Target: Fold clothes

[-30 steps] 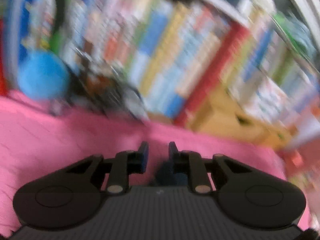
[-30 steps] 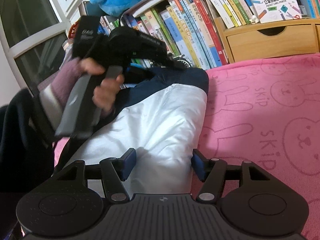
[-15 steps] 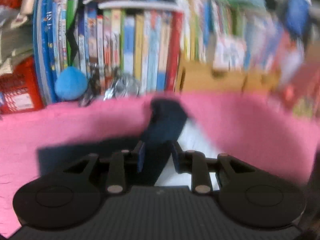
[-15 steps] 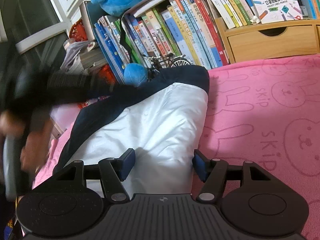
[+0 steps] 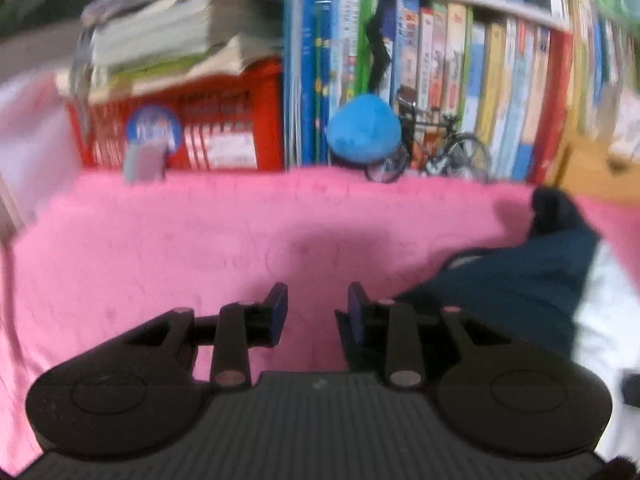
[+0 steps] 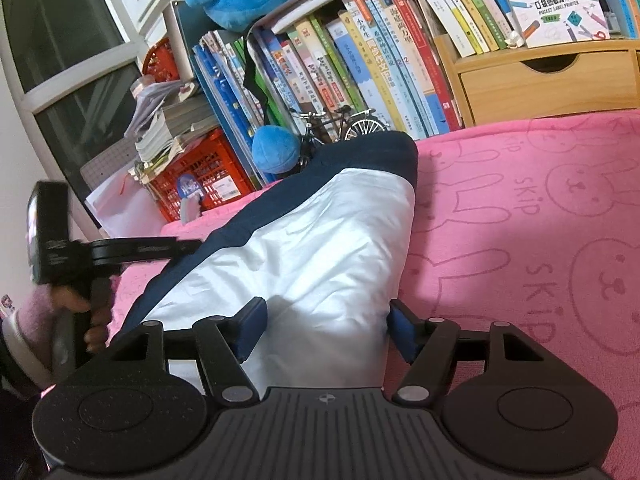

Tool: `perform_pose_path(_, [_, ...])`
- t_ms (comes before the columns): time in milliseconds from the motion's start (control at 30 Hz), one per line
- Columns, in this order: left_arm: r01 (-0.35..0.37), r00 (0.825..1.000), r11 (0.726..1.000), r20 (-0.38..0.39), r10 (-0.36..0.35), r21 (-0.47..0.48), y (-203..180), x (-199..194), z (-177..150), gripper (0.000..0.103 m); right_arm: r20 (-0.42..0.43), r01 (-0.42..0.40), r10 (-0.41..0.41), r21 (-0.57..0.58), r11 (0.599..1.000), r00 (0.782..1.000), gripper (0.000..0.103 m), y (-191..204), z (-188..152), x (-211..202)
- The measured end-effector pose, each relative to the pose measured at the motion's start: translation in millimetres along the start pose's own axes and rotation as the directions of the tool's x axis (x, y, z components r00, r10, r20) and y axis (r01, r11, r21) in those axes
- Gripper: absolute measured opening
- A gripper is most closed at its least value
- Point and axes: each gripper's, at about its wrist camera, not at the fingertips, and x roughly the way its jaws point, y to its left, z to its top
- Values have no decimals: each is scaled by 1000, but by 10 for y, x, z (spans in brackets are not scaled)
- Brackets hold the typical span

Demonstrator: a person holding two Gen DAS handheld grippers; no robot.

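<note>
Navy-and-white garment (image 6: 304, 248) lies on a pink bunny-print blanket (image 6: 520, 216), both hand-held grippers empty.

Fuzzy blanket fills the right wrist view's lower right, bare and open; leaning books (image 6: 360, 68) and a red crate (image 6: 200, 176) wall its upper edge. The smooth, creased garment runs centre to bottom. Right hand-held gripper (image 6: 324, 332) is spread, straddling its white panel. Left hand-held gripper (image 5: 317, 312), parted, hovers over bare pink just beside the navy edge (image 5: 520, 280).

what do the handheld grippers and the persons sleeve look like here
Both grippers are matte black plastic: a ribbed body, two round side lobes, silver pivot pins, and blue pads on the fingers. That goes for the right gripper and the left gripper. The left hand wears a fuzzy pink sleeve.
</note>
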Motion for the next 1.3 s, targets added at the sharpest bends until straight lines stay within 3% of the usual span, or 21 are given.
perform_pose_path(133, [131, 991, 989, 2, -131, -74, 179, -354, -155, 40, -2, -5, 5, 6, 1000, 1000, 67, -14, -1, -6])
perform_pose_path(333, [207, 978, 977, -20, -208, -50, 252, -712, -395, 42, 14, 13, -13, -15, 1000, 1000, 68, 13, 0, -49])
perform_pose_path(533, [239, 970, 970, -34, -240, -38, 400, -1043, -687, 44, 58, 40, -38, -38, 998, 998, 68, 59, -12, -180])
perform_pose_path(767, [263, 964, 965, -27, -263, -28, 490, -1252, -991, 47, 108, 119, -111, -69, 991, 988, 71, 217, -192, -640])
perform_pose_path(1033, [310, 951, 950, -2, -310, -43, 479, -1348, -1034, 51, 133, 154, -127, -215, 964, 983, 77, 539, -558, -1228])
perform_pose_path(1200, [352, 936, 935, 9, -352, -35, 442, -1438, -1089, 54, 111, 169, -147, -220, 961, 983, 77, 541, -725, -1407])
perform_pose_path(1300, [353, 935, 936, 10, -353, 1, 371, -1463, -1152, 57, 91, 173, -157, -215, 961, 983, 77, 533, -807, -1450])
